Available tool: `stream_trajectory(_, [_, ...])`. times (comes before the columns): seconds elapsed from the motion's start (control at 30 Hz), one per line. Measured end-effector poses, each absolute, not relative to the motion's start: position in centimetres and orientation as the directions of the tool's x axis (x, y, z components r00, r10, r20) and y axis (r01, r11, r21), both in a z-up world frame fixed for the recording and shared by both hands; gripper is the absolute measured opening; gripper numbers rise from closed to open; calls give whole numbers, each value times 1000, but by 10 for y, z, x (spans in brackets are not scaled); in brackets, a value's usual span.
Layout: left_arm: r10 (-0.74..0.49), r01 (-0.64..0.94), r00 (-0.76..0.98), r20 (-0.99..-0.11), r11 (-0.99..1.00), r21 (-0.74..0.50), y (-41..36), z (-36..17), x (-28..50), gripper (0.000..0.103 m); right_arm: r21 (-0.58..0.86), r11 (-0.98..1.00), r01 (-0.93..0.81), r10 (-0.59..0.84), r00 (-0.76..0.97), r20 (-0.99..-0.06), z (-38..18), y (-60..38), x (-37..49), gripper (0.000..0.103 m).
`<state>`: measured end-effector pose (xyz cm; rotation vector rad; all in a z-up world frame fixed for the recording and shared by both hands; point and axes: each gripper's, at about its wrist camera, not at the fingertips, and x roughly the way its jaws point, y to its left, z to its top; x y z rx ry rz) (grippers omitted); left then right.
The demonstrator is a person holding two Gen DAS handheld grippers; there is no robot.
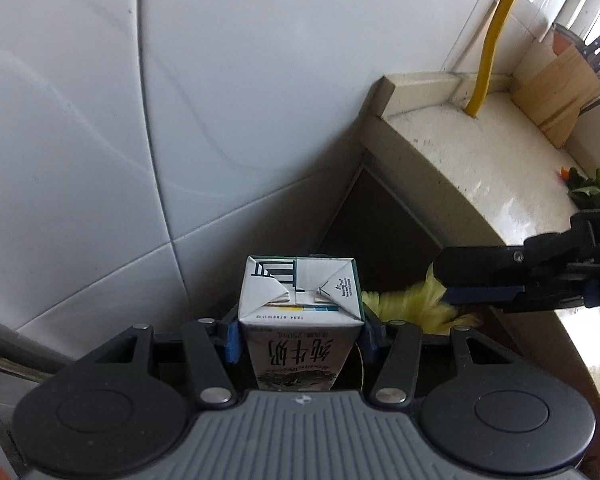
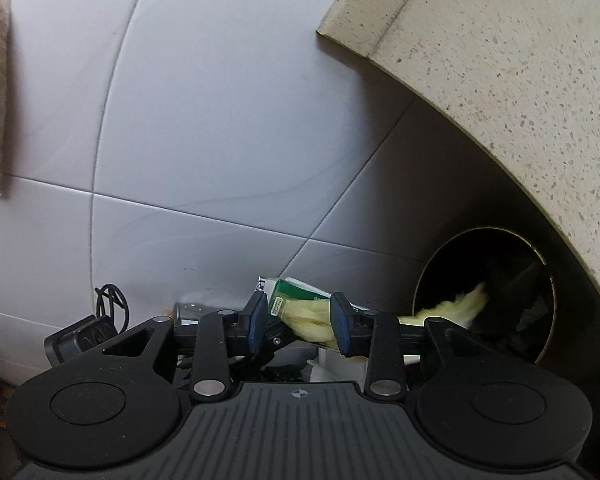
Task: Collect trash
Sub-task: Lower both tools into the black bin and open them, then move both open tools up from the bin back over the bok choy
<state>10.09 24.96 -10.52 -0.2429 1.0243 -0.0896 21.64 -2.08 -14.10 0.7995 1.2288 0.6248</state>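
White tiled wall [image 1: 180, 100] fills most of both views; a speckled stone counter [image 1: 480, 168] juts in at right, w/ a yellow hose [image 1: 496, 36] and a wooden knife block [image 1: 556, 92] at its far end. Below the counter edge, right-wrist view, a round dark trash bin [image 2: 424, 280] opens toward the camera, pale yellow scraps already on its rim.

Left gripper [image 1: 298, 334] is clamped on a small milk carton [image 1: 298, 292], blue pads on both sides, carton pointing forward, held in the air near the wall. Right gripper [image 2: 298, 320] has its pads spread wide; a yellow fibrous husk [image 2: 308, 316] lies betw. them, but whether the pads touch it can't be told. In the left-wrist view the right gripper's tip sits right at the husk.

Judgement: drop-off step. Best approach: bring each item fully over the bin mouth before letting go, carton lowered end-first so it doesn't catch the rim; keep the two grippers apart, they're close.
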Motion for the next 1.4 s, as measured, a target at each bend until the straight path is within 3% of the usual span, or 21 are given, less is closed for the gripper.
stream_trajectory(0.67, [-187, -8, 520, -833, 975, -224, 232, -92, 108, 57, 815, 579, 3, 778, 298, -554, -113, -63, 199, 54])
stream_trajectory(1.03, [-245, 134, 564, -789, 970, -205, 174, -52, 119, 58, 826, 563, 27, 734, 443, -515, -84, -136, 162, 66])
stream_trajectory(1.4, [-336, 279, 542, -771, 937, -211, 96, -36, 124, 59, 800, 597, 49, 623, 600, -502, -55, -214, 114, 67])
